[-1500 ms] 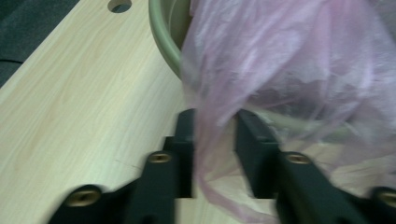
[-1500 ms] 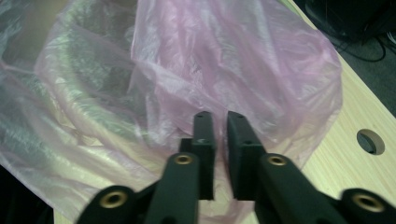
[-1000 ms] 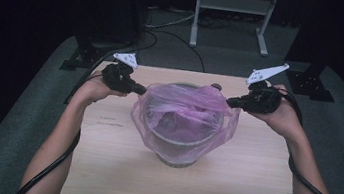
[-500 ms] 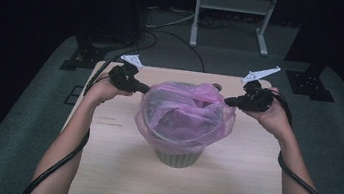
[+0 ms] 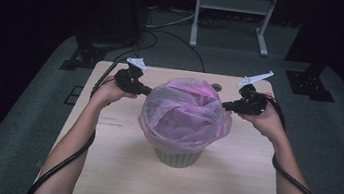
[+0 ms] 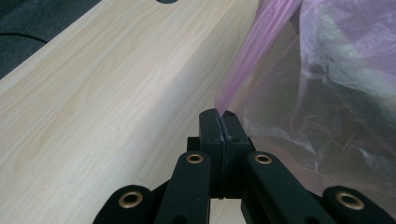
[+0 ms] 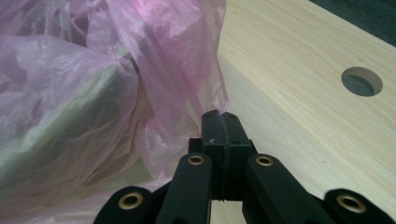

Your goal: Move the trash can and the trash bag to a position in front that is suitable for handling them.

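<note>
A thin pink plastic bag (image 5: 185, 111) is draped over a pale green bin (image 5: 177, 157) at the middle of the wooden table (image 5: 120, 171). My left gripper (image 5: 148, 92) holds the bag's left edge, jaws shut on the film. On the other side my right gripper (image 5: 224, 105) is shut on the bag's right edge. Between them the bag is pulled up and wide above the bin's rim. In the left gripper view the left gripper (image 6: 220, 113) pinches a fold of pink bag (image 6: 322, 84). In the right gripper view the right gripper (image 7: 219, 114) pinches the pink bag (image 7: 116, 93).
A round cable hole (image 5: 217, 88) lies in the table's far edge, behind the bag; it is the hole (image 7: 362, 81) in the right gripper view. Metal stand legs (image 5: 230, 19) and cables (image 5: 169, 26) are on the floor beyond the table.
Both grippers have moved away from me and upward with the bag's edges, lifting the bag so that more of the bin's lower wall shows.
</note>
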